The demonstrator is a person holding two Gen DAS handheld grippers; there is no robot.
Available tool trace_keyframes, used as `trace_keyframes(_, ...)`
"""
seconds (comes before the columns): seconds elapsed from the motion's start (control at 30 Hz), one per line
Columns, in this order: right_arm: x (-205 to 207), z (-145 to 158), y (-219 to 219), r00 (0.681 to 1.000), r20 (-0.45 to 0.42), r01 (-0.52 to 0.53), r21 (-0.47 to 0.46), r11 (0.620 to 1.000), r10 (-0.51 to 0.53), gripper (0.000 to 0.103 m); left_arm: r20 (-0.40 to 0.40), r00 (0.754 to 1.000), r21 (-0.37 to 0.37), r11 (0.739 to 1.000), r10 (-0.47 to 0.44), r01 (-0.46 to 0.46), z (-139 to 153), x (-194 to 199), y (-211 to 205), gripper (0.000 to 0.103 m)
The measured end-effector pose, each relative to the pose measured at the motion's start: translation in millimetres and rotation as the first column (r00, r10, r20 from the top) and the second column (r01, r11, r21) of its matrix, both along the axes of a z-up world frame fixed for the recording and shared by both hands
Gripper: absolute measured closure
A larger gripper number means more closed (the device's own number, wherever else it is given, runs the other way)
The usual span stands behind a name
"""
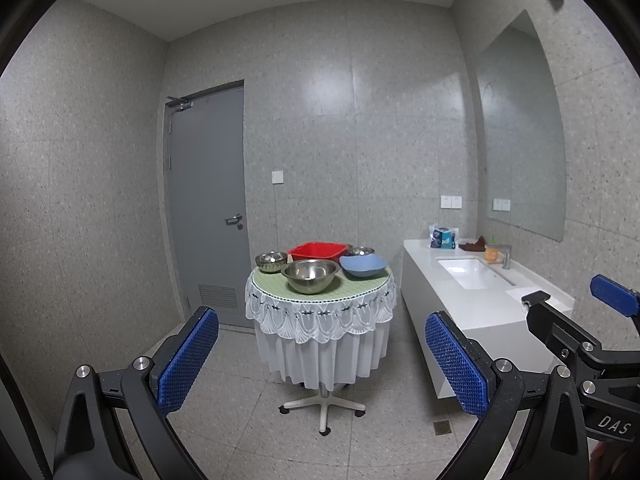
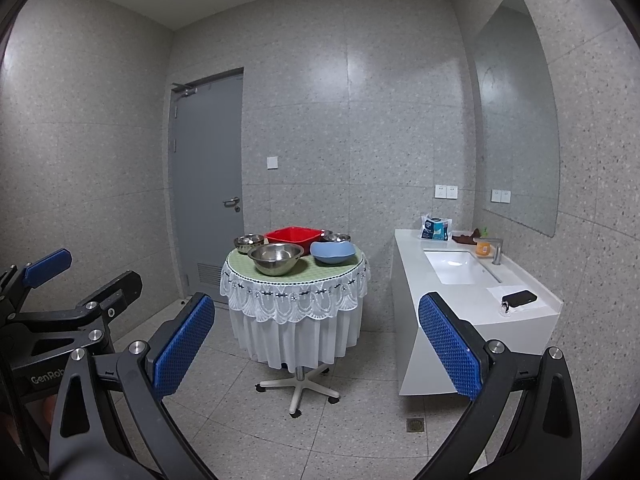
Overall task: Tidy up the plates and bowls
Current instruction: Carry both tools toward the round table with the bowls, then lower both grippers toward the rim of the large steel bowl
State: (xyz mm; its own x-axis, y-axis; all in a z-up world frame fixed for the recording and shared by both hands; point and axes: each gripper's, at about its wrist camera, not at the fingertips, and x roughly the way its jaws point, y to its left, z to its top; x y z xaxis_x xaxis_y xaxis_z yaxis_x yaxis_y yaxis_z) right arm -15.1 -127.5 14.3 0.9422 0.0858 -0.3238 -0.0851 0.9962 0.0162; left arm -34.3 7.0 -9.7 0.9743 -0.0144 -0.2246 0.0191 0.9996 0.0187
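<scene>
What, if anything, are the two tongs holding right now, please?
Nothing: the left tongs and right tongs are both open and empty, well short of the bowls on the round table.

Both tools shared one build. The left gripper [image 1: 322, 360] had black angular linkage arms joined by round silver screws, and each finger [image 1: 188, 360] carried a blue pad with a fine waffle texture. The right gripper [image 2: 316, 346] matched it, with the same blue textured pads [image 2: 450, 346] on black arms. White lettering marked the black bodies: "DAS" on one, "GenRob" on the other.
</scene>
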Motion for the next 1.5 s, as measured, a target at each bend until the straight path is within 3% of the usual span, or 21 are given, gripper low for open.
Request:
trace_keyframes(0.57, 17.4, -6.4, -2.6, 0.999, -0.049, 0.001, 0.001, 1.000, -0.001, 0.000, -0.043, 0.999, -0.001, 1.000, -0.003, 0.003, 8.7, 21.3, 1.3, 0.001)
trace_keyframes(0.93, 54.4, -18.6, -12.2, 0.995, -0.098, 0.011, 0.011, 1.000, -0.010, 0.000, -0.093, 0.996, 0.003, 1.000, -0.008, 0.008, 20.6, 63.5, 0.1, 0.001)
trace_keyframes(1.23, 107.0, -34.6, -10.5, 0.989, -0.146, 0.012, 0.027, 1.000, -0.008, 0.000, -0.144, 0.990, 0.001, 1.000, -0.009, 0.009, 29.8, 138.2, 3.3, 0.001)
trace_keyframes(1.5, 199.8, -65.5, 2.6, 0.980, -0.196, 0.037, 0.033, 0.999, -0.030, 0.000, -0.196, 0.980, -0.002, 0.999, -0.035, 0.036, 27.8, 272.0, 24.0, 0.001)
